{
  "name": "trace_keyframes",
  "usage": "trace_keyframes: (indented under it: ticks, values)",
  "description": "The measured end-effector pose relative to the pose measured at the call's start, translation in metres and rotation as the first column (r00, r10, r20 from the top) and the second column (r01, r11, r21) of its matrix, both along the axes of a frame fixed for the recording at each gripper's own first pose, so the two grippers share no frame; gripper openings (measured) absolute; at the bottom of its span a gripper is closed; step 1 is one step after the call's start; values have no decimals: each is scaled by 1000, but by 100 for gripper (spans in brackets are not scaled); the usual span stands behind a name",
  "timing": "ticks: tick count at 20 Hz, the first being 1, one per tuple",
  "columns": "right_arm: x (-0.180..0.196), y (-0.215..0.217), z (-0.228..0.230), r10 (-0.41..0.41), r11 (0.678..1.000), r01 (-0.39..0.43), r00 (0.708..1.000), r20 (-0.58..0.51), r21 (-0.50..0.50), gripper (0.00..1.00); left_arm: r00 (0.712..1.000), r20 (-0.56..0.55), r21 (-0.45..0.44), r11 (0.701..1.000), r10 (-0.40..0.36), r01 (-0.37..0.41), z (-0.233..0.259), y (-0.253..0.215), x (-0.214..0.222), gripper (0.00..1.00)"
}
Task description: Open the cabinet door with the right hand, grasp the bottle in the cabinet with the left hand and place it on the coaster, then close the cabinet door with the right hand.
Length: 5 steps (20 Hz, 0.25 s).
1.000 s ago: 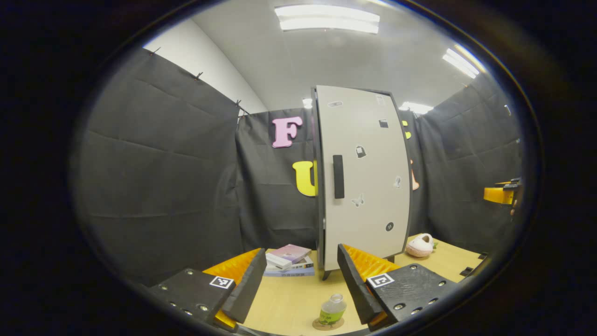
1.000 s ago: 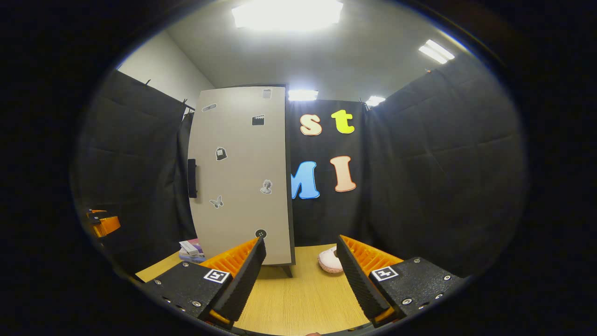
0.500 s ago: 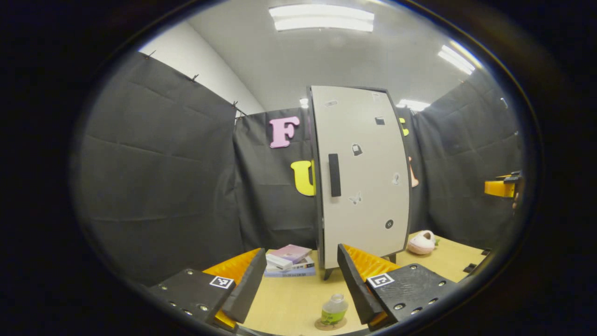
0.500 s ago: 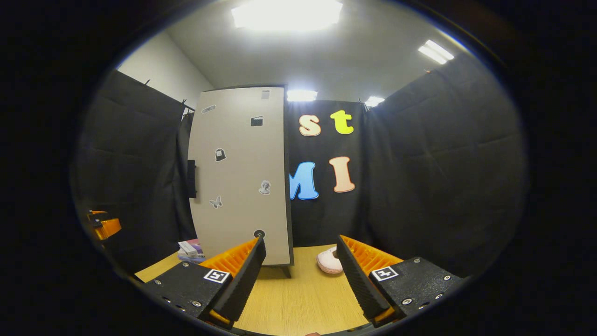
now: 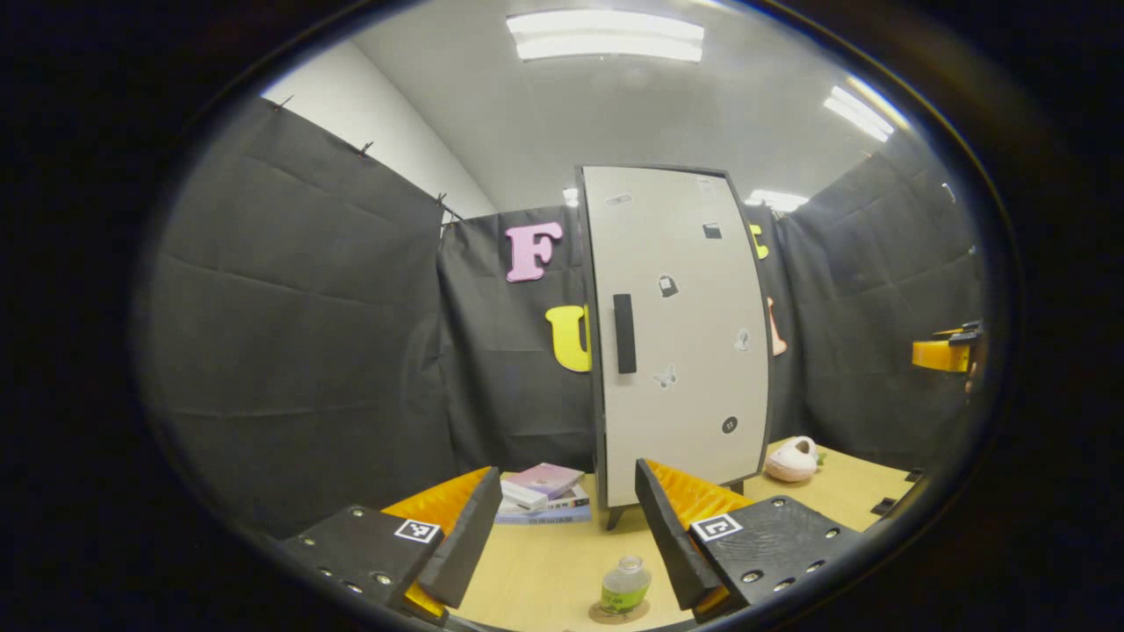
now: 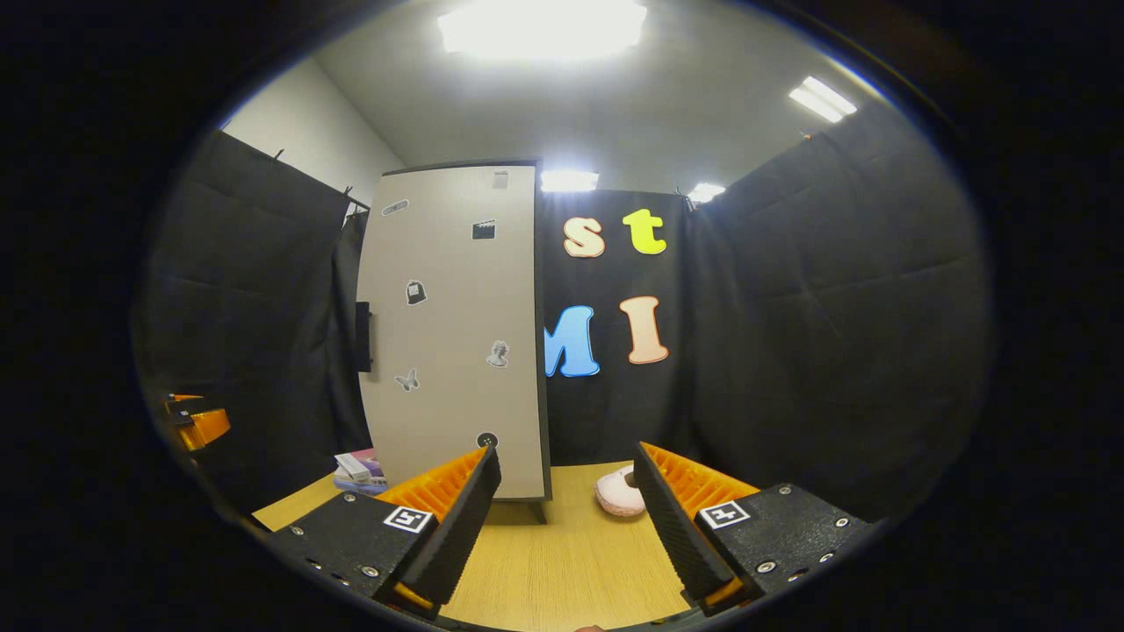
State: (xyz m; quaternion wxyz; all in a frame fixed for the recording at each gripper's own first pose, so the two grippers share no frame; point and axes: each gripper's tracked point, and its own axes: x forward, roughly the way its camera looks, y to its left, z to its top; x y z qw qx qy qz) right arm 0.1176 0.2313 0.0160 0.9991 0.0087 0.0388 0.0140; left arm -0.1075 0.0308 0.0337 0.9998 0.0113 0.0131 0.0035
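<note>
— What's over on the left, from where you stand?

— In the left gripper view, a small stack of books (image 5: 543, 493) lies flat on the pale wood-grain surface (image 5: 544, 570), just left of the cabinet's foot. The left gripper (image 5: 562, 544) hangs above the surface with its ribbed fingers (image 5: 470, 535) apart and nothing between them.

— And the bottle?

— Down low, between those fingers: a small clear bottle (image 5: 625, 586) with a green label, upright on a round brown coaster (image 5: 617, 612). Half a second ago it sat the same way, only a touch nearer the edge of the view.

— The cabinet?

— Tall, with a smooth light-grey cabinet door (image 5: 680, 333), dark frame, a dark bar handle (image 5: 623, 333) on its left edge and small stickers scattered over it. The door lies flush with the frame. A second ago a dark sliver of frame showed wider along the handle side.

— Further right?

— A soft pink slipper (image 5: 791, 458) on the surface, beyond the cabinet. In the right gripper view the right gripper (image 6: 566, 518) has its fingers (image 6: 672, 518) spread wide, empty, well back from the door (image 6: 457, 333). It has barely shifted since the earlier frames.
</note>
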Motion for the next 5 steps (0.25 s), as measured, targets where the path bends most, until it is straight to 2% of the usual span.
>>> trace_keyframes:
  ticks: [1,2,3,5]
  values:
    - [0,0,0,1,1000,-1,1000,-1,1,94,1000,0,1,1000,1,-1,0,0,-1,91]
    - [-1,1,0,3,1000,-3,1000,-1,3,94,1000,1,3,1000,0,0,0,0,-1,87]
    - [-1,2,1,3,1000,-3,1000,1,4,94,1000,2,5,1000,1,-1,1,0,-1,91]
    - [-1,2,1,4,1000,-4,1000,3,2,94,1000,6,8,1000,2,-2,3,0,-1,87]
